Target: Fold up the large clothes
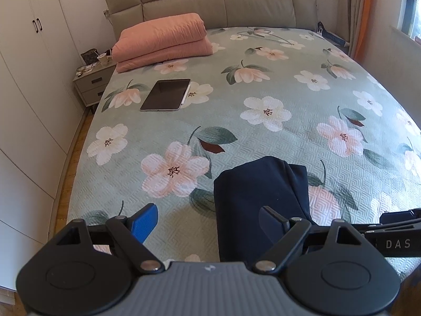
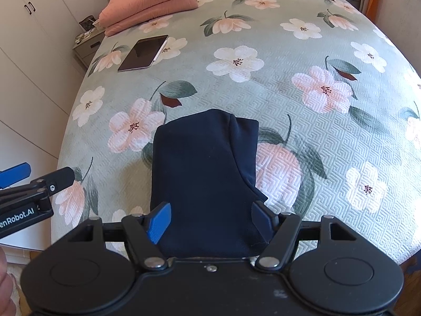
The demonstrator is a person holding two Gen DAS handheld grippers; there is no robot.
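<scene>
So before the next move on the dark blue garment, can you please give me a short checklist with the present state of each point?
1. Left claw open: ok.
2. Right claw open: ok, its fingers straddle the navy garment.
3. Garment folded into a compact bundle: ok; neatness of the hidden layers: cannot tell.
4. Garment lying fully on the bed: cannot tell, its near edge is hidden behind the claws.
5. Tablet and pink quilt well away from the garment: ok.
</scene>
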